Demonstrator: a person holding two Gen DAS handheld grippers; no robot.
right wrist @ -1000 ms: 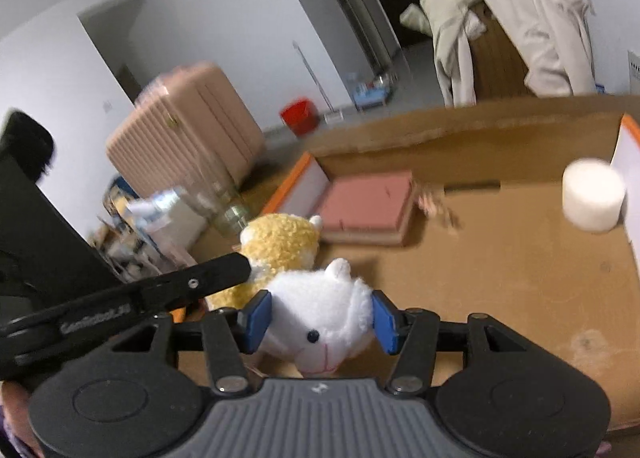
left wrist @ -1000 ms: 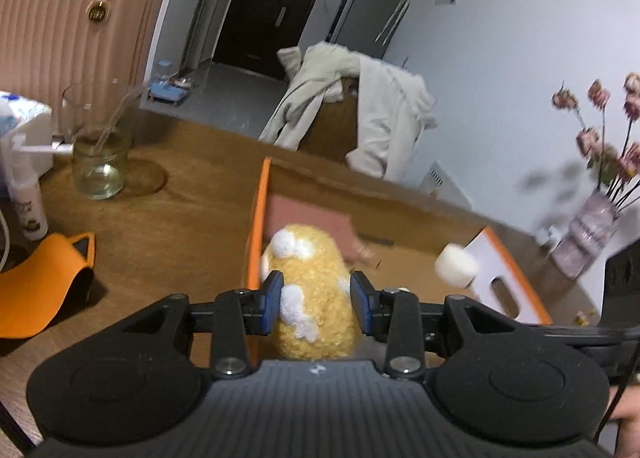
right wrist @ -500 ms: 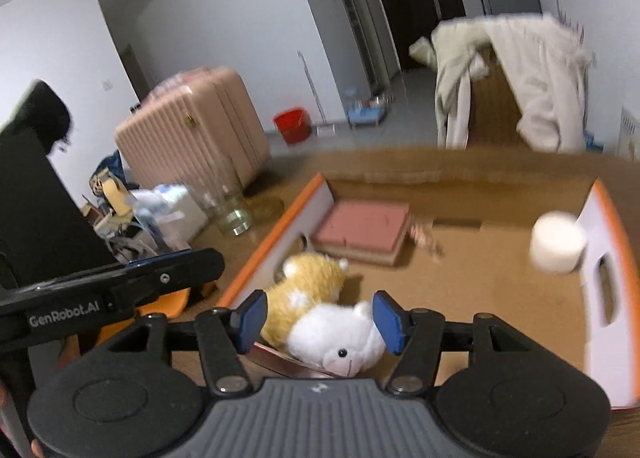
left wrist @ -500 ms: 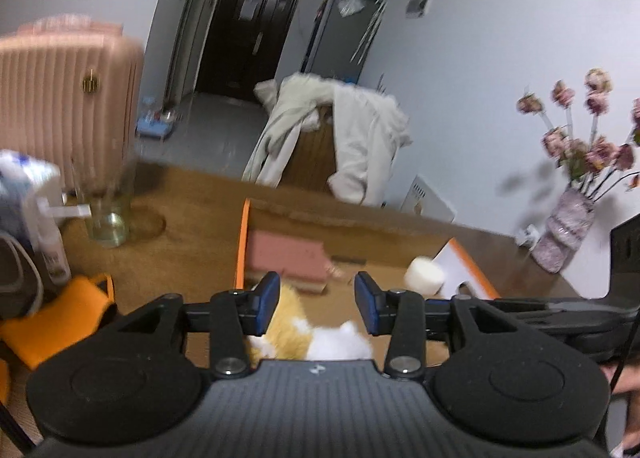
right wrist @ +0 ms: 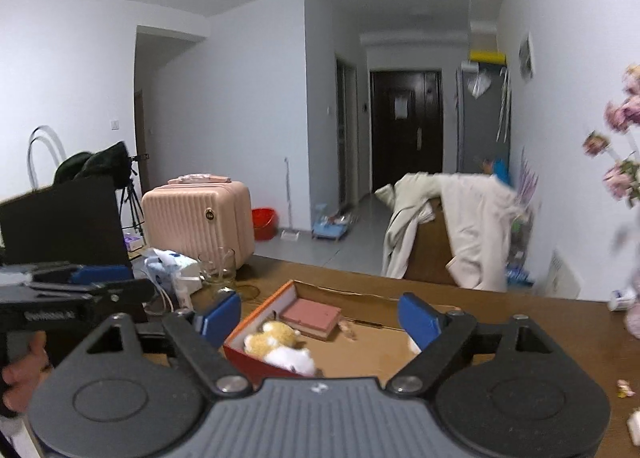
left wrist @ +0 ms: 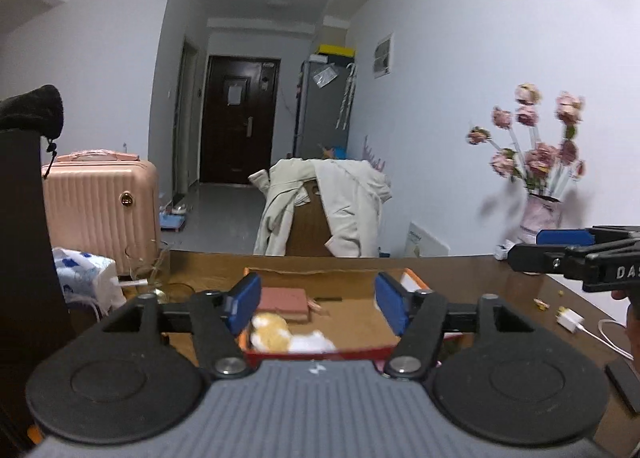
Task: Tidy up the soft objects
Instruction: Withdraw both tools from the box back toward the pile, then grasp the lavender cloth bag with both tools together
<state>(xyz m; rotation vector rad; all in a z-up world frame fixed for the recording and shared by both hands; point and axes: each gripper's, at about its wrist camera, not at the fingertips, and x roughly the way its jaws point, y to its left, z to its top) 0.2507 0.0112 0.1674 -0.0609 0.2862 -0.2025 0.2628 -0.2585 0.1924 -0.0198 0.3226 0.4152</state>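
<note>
A yellow plush toy (right wrist: 271,334) and a white plush toy (right wrist: 290,358) lie side by side in the near left corner of a shallow orange-edged cardboard box (right wrist: 256,312). They also show in the left wrist view as the yellow plush (left wrist: 269,333) and the white plush (left wrist: 311,342). A pink block (right wrist: 310,316) lies further back in the box. My left gripper (left wrist: 316,304) is open and empty, held back above the box's near edge. My right gripper (right wrist: 320,318) is open and empty, also drawn back above the box.
The box sits on a brown wooden table (right wrist: 520,318). A glass jar (right wrist: 216,270) and a tissue pack (right wrist: 172,264) stand at the left. A vase of pink flowers (left wrist: 540,213) stands at the right. A white charger (left wrist: 570,318) lies on the table.
Both grippers let go of the plush toys, opened wide and pulled back and up from the box. The two toys now lie in the box.
</note>
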